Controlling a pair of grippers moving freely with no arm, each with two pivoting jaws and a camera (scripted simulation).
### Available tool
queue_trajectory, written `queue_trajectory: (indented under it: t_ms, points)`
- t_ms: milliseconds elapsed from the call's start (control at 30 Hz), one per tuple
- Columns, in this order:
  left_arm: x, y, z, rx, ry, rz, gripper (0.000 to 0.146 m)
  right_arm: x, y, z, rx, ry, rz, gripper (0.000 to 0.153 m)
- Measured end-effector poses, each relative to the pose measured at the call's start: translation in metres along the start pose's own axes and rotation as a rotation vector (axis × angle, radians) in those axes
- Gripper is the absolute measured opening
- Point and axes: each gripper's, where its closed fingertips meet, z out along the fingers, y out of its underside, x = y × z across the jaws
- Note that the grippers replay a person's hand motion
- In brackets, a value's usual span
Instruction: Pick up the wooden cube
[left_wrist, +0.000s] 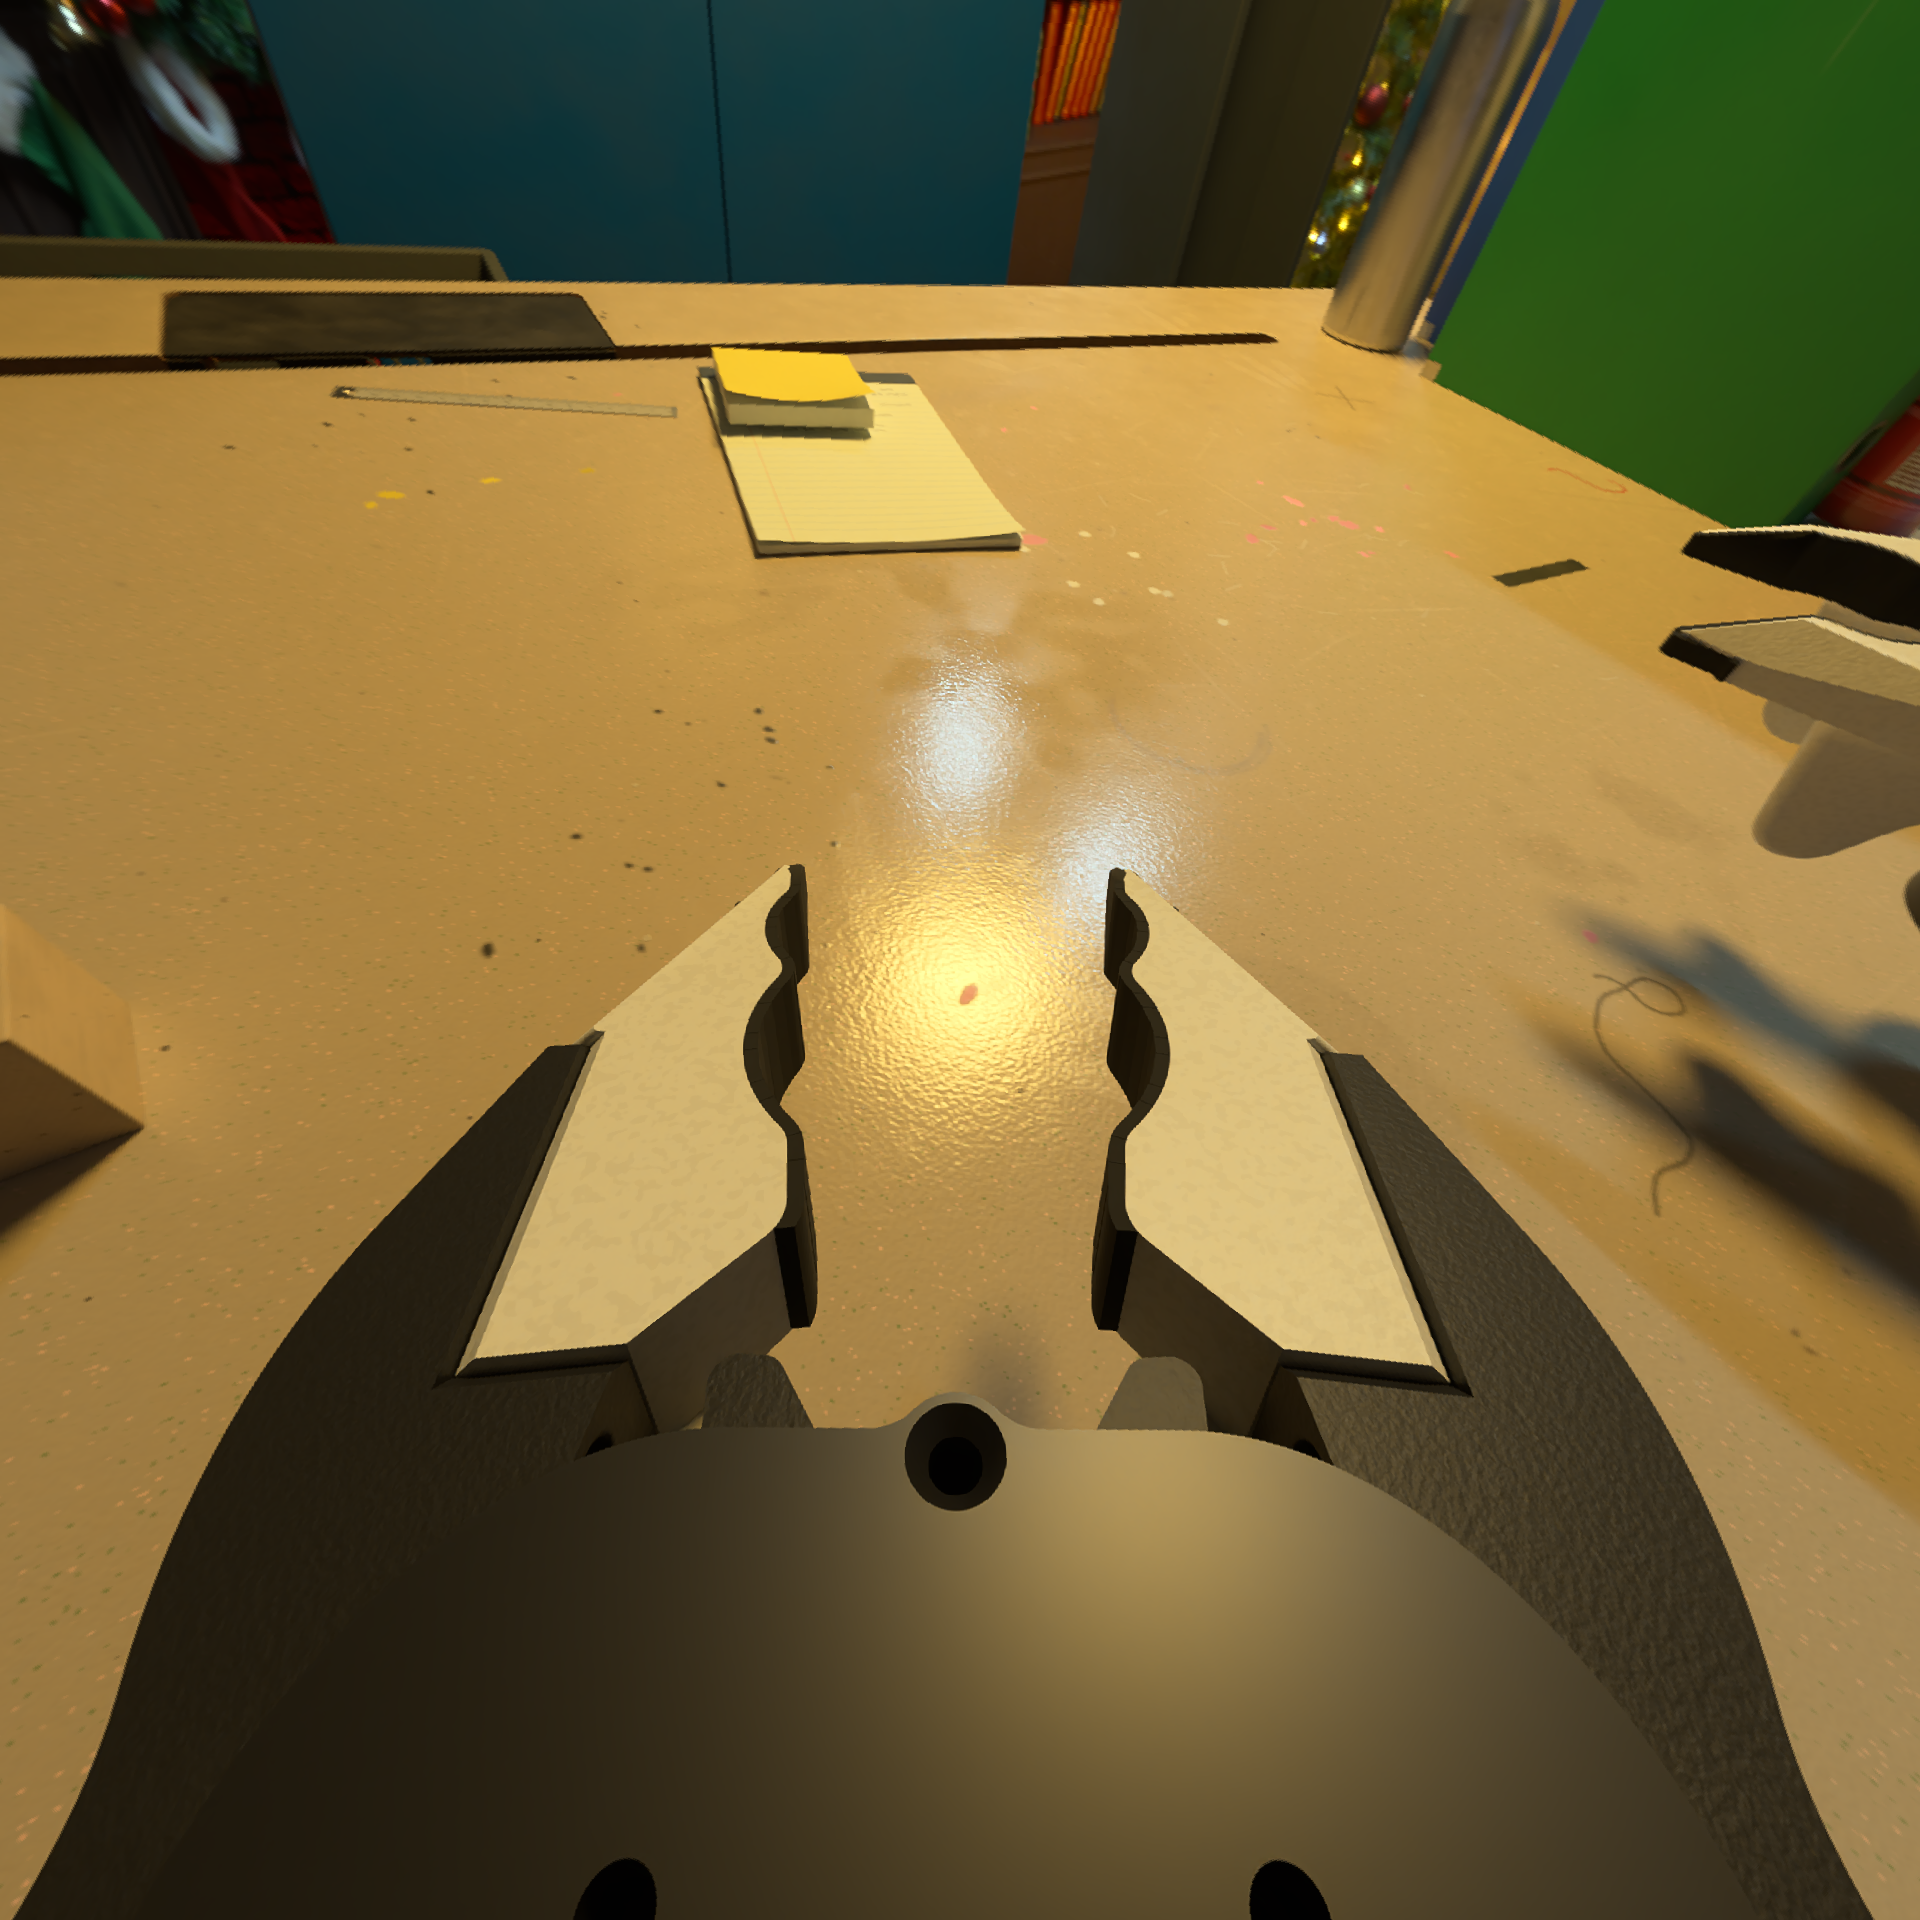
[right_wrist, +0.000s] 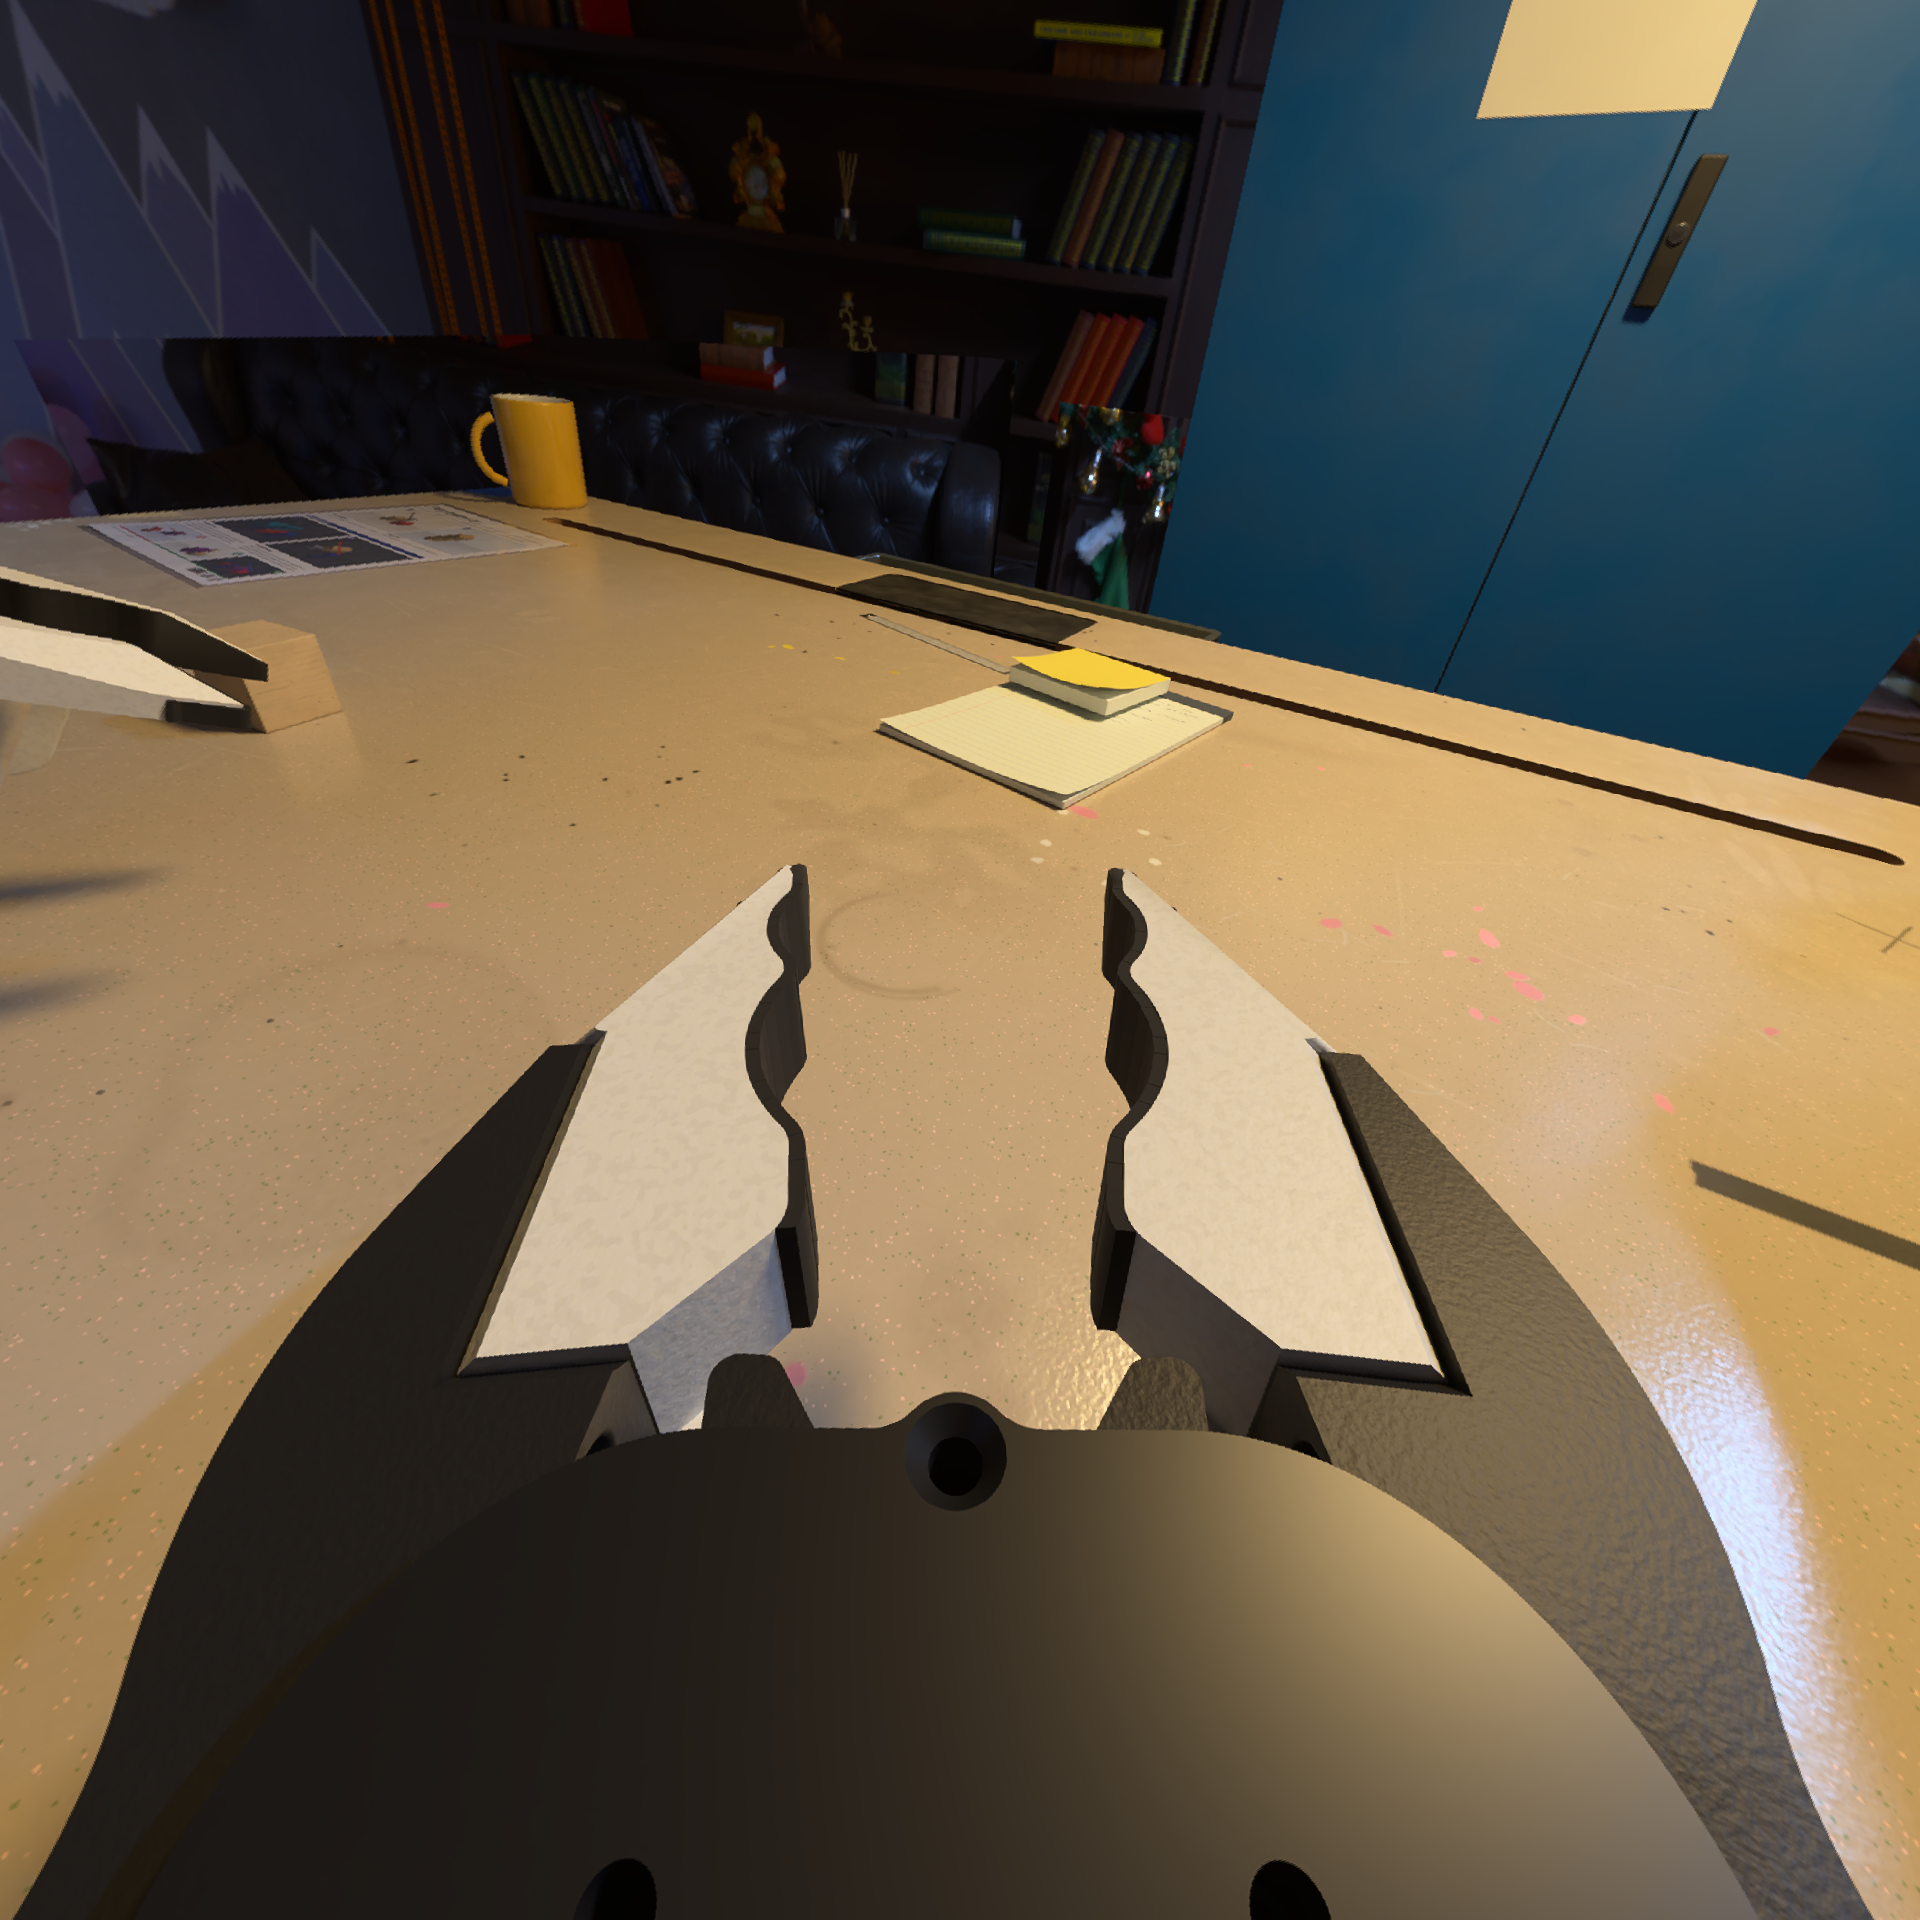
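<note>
The wooden cube (left_wrist: 52, 1049) is pale and sits on the tan table at the far left edge of the left wrist view, cut off by the frame. My left gripper (left_wrist: 956, 883) is open and empty, just above the table, with the cube off to its left and apart from its fingers. In the right wrist view the cube (right_wrist: 296, 675) stands far left, partly behind the left gripper's fingers (right_wrist: 94, 665). My right gripper (right_wrist: 956, 883) is open and empty over bare table, far from the cube. Its fingers (left_wrist: 1808, 649) show at the left view's right edge.
A yellow lined notepad (right_wrist: 1039, 743) with a yellow sticky pad (right_wrist: 1091, 681) lies ahead. A ruler (left_wrist: 499, 400) and a dark mat (left_wrist: 384, 322) lie by a slot in the table. A yellow mug (right_wrist: 535, 449) and a printed sheet (right_wrist: 322, 540) are far left. A metal cylinder (left_wrist: 1382, 270) stands at the back right.
</note>
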Motion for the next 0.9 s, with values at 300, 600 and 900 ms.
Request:
queue_trajectory:
  t_ms: [300,600,900]
  points:
    - [0.011,-0.008,-0.012,-0.041,0.094,-0.003,0.059,0.001,0.003,0.001,-0.012,-0.018,0.038,0.056]
    - [-0.100,-0.039,-0.084,-0.383,0.169,0.474,0.058,-0.010,0.003,0.005,-0.011,-0.109,0.072,0.056]
    - [-0.188,-0.007,-0.048,-0.862,0.385,0.745,0.059,-0.006,0.004,0.005,-0.013,-0.110,0.117,0.056]
